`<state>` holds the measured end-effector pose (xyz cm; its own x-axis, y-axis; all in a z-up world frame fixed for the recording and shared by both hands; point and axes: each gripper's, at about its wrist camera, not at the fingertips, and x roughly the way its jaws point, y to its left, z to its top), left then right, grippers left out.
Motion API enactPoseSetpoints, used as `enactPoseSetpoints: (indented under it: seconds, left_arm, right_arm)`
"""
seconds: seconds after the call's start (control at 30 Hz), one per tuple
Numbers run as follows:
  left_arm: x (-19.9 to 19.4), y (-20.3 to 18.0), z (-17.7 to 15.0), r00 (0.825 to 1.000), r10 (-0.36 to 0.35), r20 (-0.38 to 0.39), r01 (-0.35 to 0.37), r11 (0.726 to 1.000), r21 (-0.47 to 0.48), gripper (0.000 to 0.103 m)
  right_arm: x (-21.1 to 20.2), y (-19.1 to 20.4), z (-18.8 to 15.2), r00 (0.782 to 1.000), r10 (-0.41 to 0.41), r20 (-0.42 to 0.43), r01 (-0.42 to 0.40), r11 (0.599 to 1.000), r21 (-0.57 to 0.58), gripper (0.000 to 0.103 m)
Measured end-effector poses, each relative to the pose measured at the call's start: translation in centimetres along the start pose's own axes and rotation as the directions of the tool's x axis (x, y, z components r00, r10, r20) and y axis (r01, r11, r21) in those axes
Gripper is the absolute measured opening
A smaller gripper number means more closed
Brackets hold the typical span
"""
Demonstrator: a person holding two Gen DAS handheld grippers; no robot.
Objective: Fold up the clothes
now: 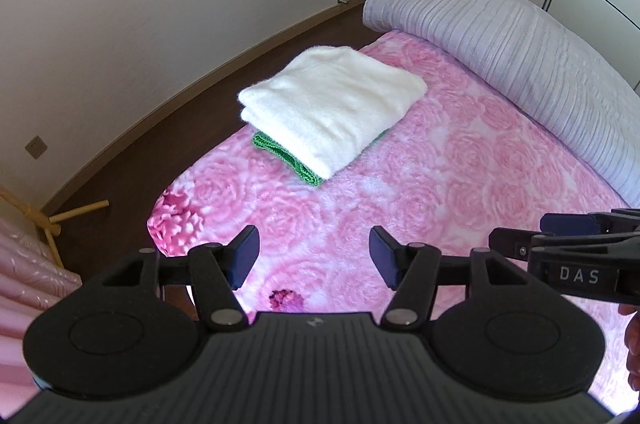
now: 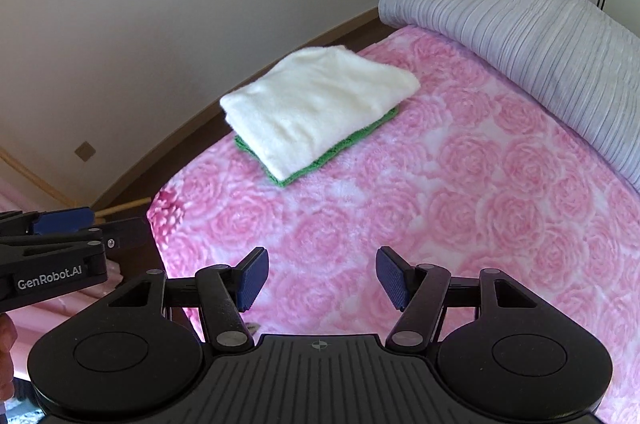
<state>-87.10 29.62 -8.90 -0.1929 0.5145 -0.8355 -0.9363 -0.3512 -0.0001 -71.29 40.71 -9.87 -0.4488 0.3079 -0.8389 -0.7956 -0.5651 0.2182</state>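
Note:
A folded white fluffy garment [image 1: 332,104] lies on top of a folded green knit garment [image 1: 298,166] near the far left corner of the pink rose-patterned bed [image 1: 460,184]. The same stack shows in the right wrist view, white [image 2: 312,108] over green [image 2: 308,170]. My left gripper [image 1: 314,260] is open and empty, held above the bed short of the stack. My right gripper [image 2: 322,278] is open and empty, beside the left one. Each gripper shows at the edge of the other's view, the right one [image 1: 560,240] and the left one [image 2: 72,228].
A rolled lilac ribbed duvet [image 1: 520,64] lies along the far right of the bed. A white wall with a brown skirting board and dark floor [image 1: 168,128] run along the left. A wooden stand [image 1: 48,220] and pink fabric [image 1: 24,264] sit at lower left.

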Motion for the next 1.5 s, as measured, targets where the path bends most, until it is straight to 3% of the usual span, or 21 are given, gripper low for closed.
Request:
enactPoseSetpoints:
  seconds: [0.63, 1.5]
  left_arm:
    - [4.9, -1.7, 2.2, 0.998, 0.029, -0.057, -0.035, 0.994, -0.105, 0.057]
    - [11.5, -0.2, 7.2, 0.992, 0.041, -0.116, -0.050, 0.996, -0.073, 0.057]
  right_arm:
    - [4.7, -3.8, 3.9, 0.996, 0.013, -0.092, -0.020, 0.997, -0.076, 0.063]
    - [11.4, -4.7, 8.5, 0.989, 0.006, -0.149, -0.015, 0.998, -0.054, 0.063]
